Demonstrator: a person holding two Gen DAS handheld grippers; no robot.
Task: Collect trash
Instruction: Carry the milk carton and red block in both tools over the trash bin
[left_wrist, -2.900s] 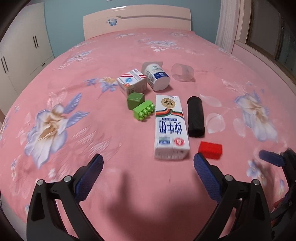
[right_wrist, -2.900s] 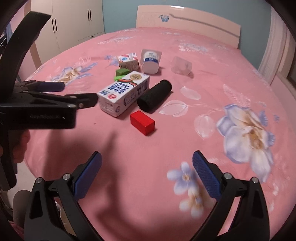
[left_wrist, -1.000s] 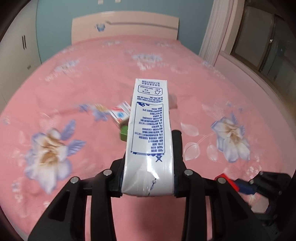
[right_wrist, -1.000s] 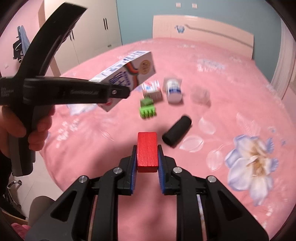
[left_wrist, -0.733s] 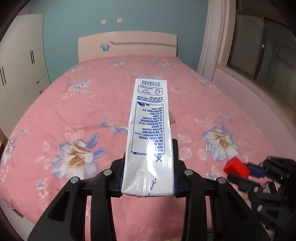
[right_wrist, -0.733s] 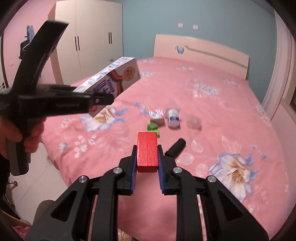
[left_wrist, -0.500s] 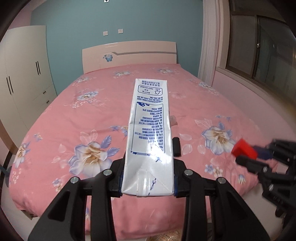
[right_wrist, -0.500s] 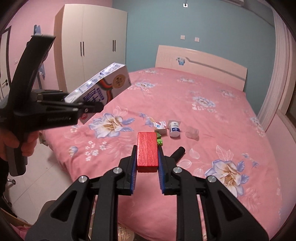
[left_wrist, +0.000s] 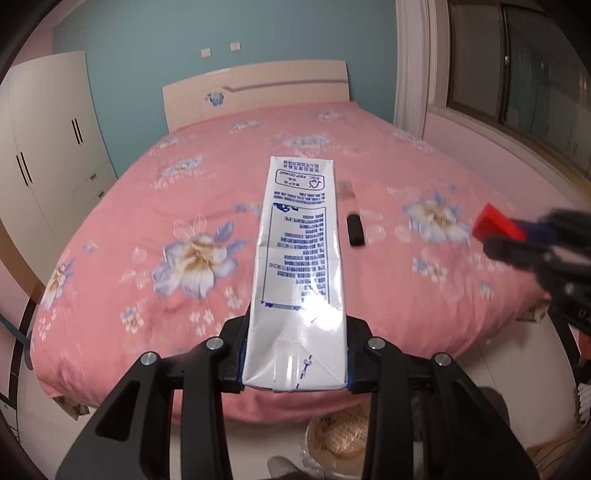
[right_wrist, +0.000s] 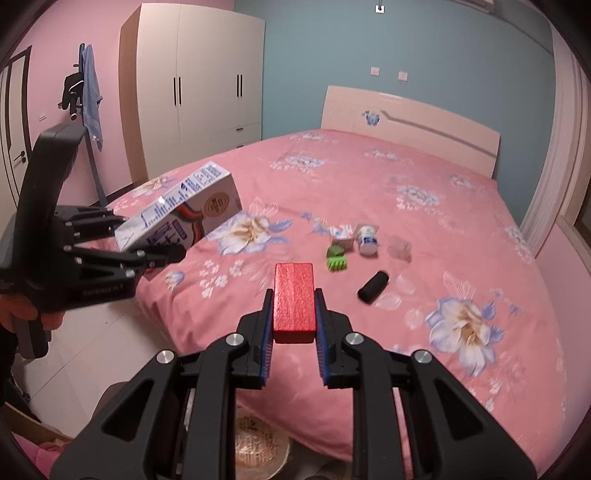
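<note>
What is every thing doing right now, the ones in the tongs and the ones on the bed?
Milk carton: clamped in left tongs.
Red block: clamped in right tongs.
Black cylinder: lying on bed.
White bottle: on its side.
Green brick: on bed.

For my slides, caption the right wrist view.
Right gripper holds red block; left gripper holds milk carton.

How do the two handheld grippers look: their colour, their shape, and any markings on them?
Both are matte black plastic. The right gripper has angular linkage arms with triangular cut-outs, silver screw heads and blue ribbed pads. The left gripper is built the same; from the side it shows a curved black handle and pale, unreadable lettering on its body.
</note>
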